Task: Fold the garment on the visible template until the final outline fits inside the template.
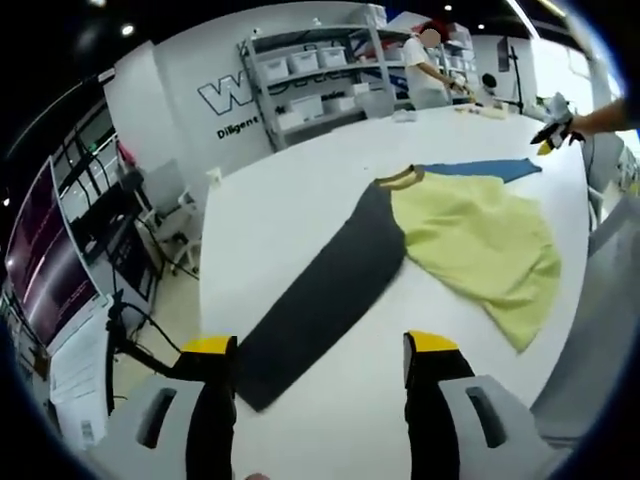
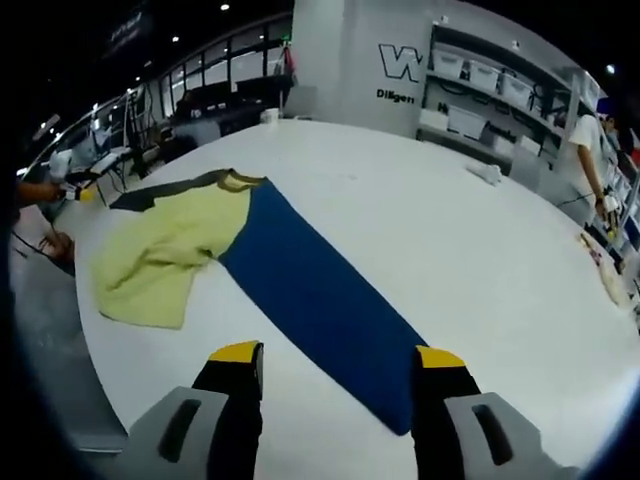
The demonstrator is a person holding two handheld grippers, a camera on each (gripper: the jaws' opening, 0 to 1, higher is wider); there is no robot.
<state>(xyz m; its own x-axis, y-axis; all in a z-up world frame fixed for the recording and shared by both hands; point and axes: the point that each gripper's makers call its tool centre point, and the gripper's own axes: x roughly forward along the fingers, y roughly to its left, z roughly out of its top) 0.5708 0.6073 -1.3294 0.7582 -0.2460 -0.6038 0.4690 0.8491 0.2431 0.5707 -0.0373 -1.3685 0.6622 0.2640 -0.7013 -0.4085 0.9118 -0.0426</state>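
A garment lies spread on the white table (image 1: 300, 200). Its yellow body (image 1: 480, 245) is bunched in the middle, with a long dark grey sleeve (image 1: 320, 295) running toward my left gripper (image 1: 320, 350) and a blue sleeve (image 1: 480, 170) beyond it. In the right gripper view the blue sleeve (image 2: 320, 295) runs toward my right gripper (image 2: 340, 360), with the yellow body (image 2: 165, 250) and the grey sleeve (image 2: 160, 192) further off. Both grippers are open and hold nothing, each hovering just short of its sleeve end. The olive collar (image 2: 240, 181) sits between the sleeves.
Shelves with white bins (image 1: 320, 70) stand behind the table, and a person (image 1: 425, 65) works there. A small white object (image 2: 487, 172) and some items (image 2: 600, 260) lie far across the table. Chairs and monitors (image 1: 60, 260) line the left side.
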